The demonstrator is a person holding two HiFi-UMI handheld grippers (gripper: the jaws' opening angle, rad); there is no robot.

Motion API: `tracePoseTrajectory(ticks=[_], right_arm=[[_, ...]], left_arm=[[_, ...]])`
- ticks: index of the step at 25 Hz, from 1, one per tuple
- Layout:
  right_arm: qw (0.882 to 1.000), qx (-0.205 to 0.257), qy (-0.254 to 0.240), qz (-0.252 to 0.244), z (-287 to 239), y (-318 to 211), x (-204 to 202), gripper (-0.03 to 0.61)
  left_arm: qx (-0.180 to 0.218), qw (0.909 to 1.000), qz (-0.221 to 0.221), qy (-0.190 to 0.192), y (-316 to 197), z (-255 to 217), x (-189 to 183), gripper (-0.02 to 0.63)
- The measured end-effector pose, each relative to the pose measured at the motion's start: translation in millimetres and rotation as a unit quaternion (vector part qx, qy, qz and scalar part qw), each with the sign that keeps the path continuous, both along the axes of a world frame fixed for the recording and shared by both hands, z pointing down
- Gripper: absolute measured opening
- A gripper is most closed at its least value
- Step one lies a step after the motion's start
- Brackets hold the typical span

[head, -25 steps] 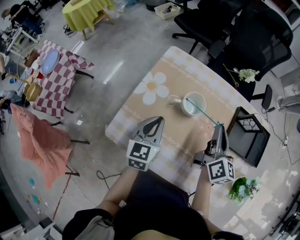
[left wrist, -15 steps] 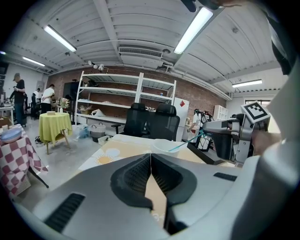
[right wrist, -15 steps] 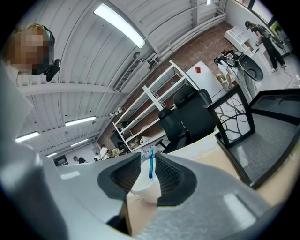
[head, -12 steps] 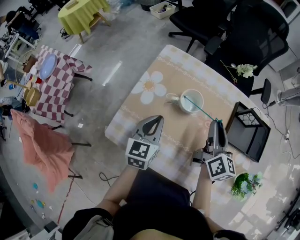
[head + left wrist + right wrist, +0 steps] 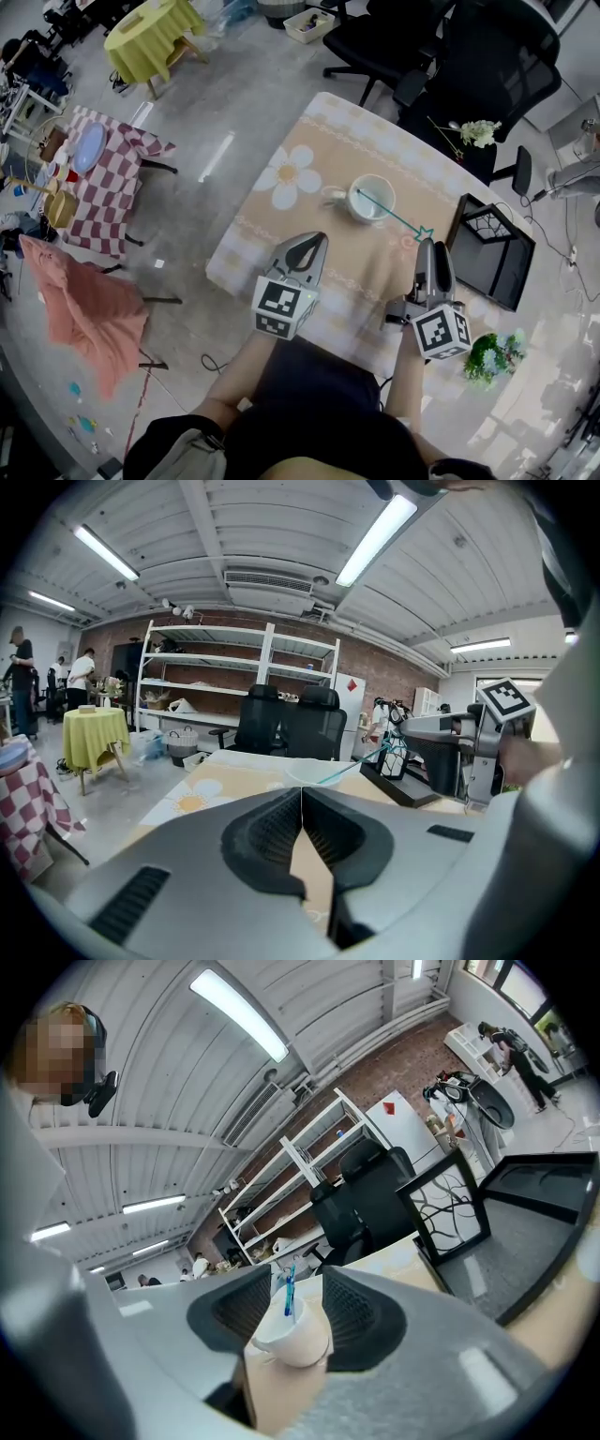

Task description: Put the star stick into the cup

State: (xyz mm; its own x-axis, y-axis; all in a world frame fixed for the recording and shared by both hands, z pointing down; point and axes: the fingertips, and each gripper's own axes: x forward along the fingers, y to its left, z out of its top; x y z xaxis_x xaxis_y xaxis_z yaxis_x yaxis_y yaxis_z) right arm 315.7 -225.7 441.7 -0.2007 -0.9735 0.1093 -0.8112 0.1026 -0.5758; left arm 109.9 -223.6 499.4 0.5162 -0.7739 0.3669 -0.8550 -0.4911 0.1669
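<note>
A white cup (image 5: 373, 199) stands on the flower-patterned table (image 5: 370, 272). The teal star stick (image 5: 394, 214) leans in it, its star end (image 5: 424, 232) sticking out over the rim toward me. My right gripper (image 5: 429, 247) sits just behind the star. Its jaws are opening and neither pad touches the stick. In the right gripper view the stick (image 5: 289, 1290) and cup (image 5: 292, 1337) show between the spread jaws of the gripper (image 5: 295, 1290). My left gripper (image 5: 312, 240) hovers shut and empty at the table's near left, its jaws together (image 5: 301, 797).
A black wire-frame tray (image 5: 492, 251) lies at the table's right edge. A small green plant (image 5: 487, 356) stands at the near right. Black office chairs (image 5: 469, 56) crowd the far side, with white flowers (image 5: 478, 131) beside them. The table's near edge is close to me.
The right gripper's jaws have spread and let go of the stick's star end, which now rests free, leaning in the cup. The left gripper has not moved.
</note>
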Motion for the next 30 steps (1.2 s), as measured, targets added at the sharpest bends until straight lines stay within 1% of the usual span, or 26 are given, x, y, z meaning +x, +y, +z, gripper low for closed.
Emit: tracePoseTrajectory(ticks=[8,14,21,27,30], right_arm=[[0.999,0.018,-0.003,0.031,-12.1,15.0,22.3,0.166],[0.998,0.022,-0.002,0.060,-16.5,27.8,40.2,0.166],[0.993,0.039,0.022,0.113,-29.1,44.6,63.6,0.164],[0.986,0.046,0.046,0.150,-35.9,60.2,78.3,0.107],[0.985,0.042,0.050,0.162,-32.7,67.2,82.9,0.100]], left_arm=[[0.009,0.9995,0.031,-0.001,1.1,-7.0,20.7,0.012],[0.020,0.9981,0.058,0.003,2.8,-15.8,37.5,0.012],[0.040,0.9959,0.080,0.015,0.7,-31.0,53.5,0.012],[0.048,0.9928,0.105,0.030,-0.7,-43.1,72.1,0.013],[0.057,0.9909,0.116,0.038,-1.3,-50.2,79.1,0.012]])
